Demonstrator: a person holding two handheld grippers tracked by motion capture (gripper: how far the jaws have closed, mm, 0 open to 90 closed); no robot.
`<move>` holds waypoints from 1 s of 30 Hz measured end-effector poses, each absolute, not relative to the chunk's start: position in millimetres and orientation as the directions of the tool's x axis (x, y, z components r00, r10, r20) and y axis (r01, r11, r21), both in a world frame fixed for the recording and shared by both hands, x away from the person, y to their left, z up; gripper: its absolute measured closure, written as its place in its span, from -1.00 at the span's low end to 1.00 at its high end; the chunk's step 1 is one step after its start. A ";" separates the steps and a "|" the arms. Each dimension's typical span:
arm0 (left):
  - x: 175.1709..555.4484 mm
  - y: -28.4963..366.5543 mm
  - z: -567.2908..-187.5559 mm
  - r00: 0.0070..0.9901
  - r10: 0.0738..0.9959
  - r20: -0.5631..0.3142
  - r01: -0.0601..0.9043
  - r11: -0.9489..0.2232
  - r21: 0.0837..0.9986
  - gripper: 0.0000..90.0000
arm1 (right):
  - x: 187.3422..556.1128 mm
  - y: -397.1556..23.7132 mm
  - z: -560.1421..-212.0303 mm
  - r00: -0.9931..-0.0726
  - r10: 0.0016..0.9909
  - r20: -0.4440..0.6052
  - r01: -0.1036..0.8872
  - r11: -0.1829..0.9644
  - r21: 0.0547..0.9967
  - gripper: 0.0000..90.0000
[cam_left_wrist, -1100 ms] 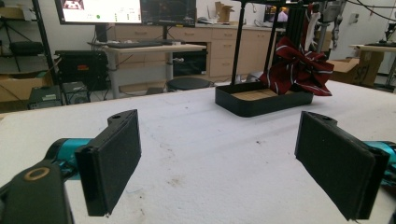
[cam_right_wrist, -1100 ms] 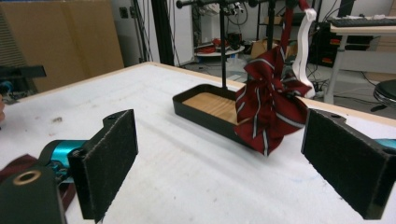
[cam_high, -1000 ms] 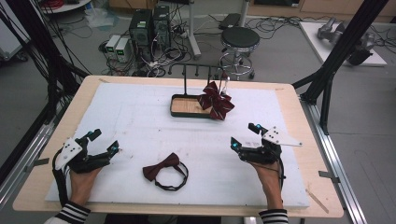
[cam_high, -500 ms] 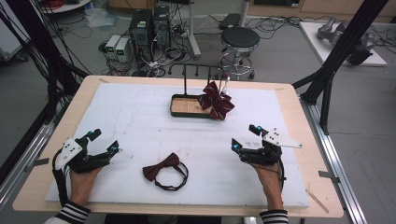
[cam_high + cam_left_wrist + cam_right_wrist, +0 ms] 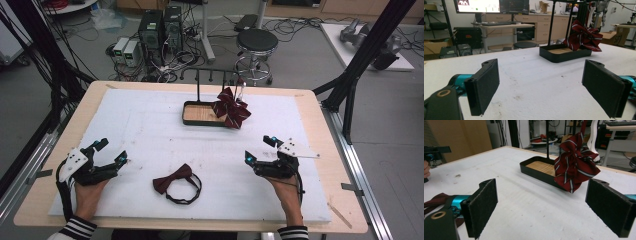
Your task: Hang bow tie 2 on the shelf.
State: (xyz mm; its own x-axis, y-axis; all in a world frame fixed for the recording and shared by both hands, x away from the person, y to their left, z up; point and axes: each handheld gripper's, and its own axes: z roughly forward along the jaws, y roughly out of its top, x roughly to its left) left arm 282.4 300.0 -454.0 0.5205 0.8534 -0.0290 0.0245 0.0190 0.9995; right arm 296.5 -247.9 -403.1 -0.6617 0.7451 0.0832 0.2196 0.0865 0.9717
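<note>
Even, bright overhead light; soft short shadows under the tray (image 5: 200,120) at frame centre. The white surface (image 5: 150,130) looks slightly washed out. Both gripper views are soft, their near pads (image 5: 484,87) blurred, edges mildly bowed.

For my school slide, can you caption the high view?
Two open grippers wait beside a bow tie on a white table.

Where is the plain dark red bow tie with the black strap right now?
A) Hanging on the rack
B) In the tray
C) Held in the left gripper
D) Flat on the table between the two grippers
D: the bow tie lies on the table between the open left gripper and right gripper, touching neither.
</note>
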 end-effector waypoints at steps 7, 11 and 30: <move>282.4 300.2 -453.9 0.522 0.853 -0.031 0.026 0.020 0.999 -0.67 | 297.1 -245.6 -402.2 -0.671 0.737 0.080 0.225 0.099 0.969 -0.78; 282.3 300.2 -454.0 0.521 0.853 -0.028 0.024 0.018 1.000 -0.67 | 296.8 -246.2 -401.5 -0.667 0.742 0.073 0.212 0.095 0.973 -0.78; 276.4 285.3 -418.1 0.593 0.803 0.052 0.033 -0.088 0.996 -0.68 | 279.3 -259.3 -410.4 -0.662 0.744 0.090 0.180 0.042 0.983 -0.78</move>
State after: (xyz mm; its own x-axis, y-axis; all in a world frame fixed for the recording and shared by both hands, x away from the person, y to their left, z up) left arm 276.4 285.3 -418.1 0.5933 0.8033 0.0517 0.0326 -0.0882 0.9956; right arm 279.3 -259.3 -410.4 -0.6625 0.7436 0.0901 0.1802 0.0415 0.9827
